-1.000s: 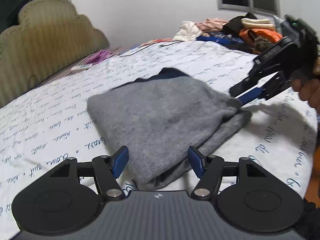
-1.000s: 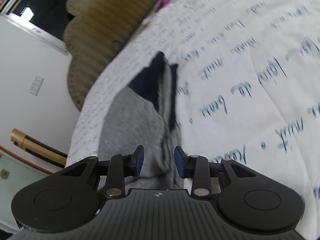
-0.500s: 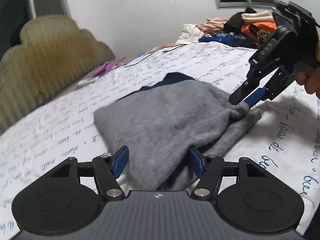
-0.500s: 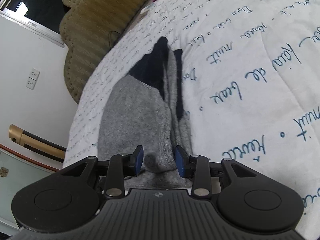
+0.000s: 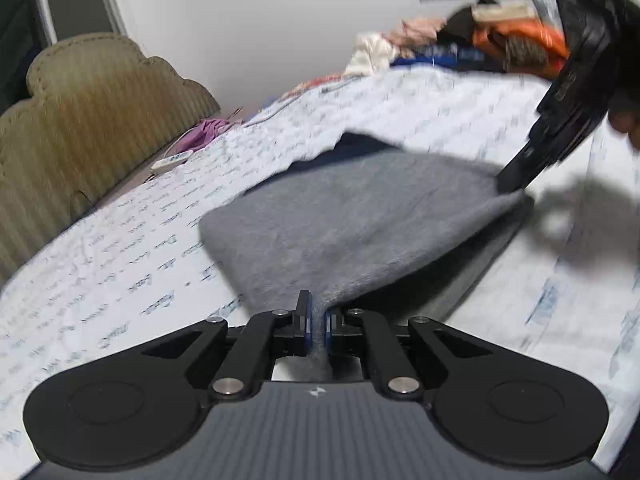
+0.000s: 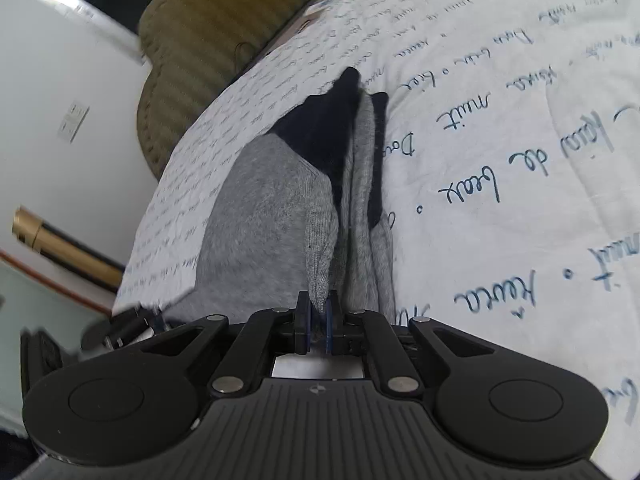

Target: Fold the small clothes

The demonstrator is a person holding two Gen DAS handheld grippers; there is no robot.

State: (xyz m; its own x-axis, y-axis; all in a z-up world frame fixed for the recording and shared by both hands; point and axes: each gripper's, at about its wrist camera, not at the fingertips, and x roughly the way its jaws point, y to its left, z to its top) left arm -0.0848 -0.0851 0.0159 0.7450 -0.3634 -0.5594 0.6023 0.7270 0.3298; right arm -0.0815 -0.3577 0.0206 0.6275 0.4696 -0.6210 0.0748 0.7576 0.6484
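the grey garment (image 5: pixel 352 216) fills the middle of the left wrist view, spread over the white bedspread (image 5: pixel 120 280) with its near edge drawn down to the bottom centre of the frame. there the left gripper (image 5: pixel 317 322) is pinched tight on a narrow ridge of grey cloth, the 2 blue pads almost together with only the fabric between them. the upper layer is lifted off the lower layer on the right side of the frame, leaving a dark gap under it. a dark navy part (image 5: pixel 360 144) of the garment shows at its far edge, just above centre.

at the right of that view the right gripper (image 5: pixel 516 182) comes down from the upper right corner and meets the far corner of the grey cloth; its tips are blurred there.

in the right wrist view the same garment (image 6: pixel 272 216) runs from the bottom centre up toward the middle, grey near the camera and navy (image 6: pixel 328 128) at the far end. the right gripper (image 6: pixel 319 320) is clamped on a ribbed grey edge at the bottom centre, pads close with cloth between.

the bedspread (image 6: pixel 500 140) carries blue handwritten script. a tan padded headboard (image 5: pixel 80 120) sits at the left of the left wrist view, and a pile of clothes (image 5: pixel 480 36) lies at the upper right.
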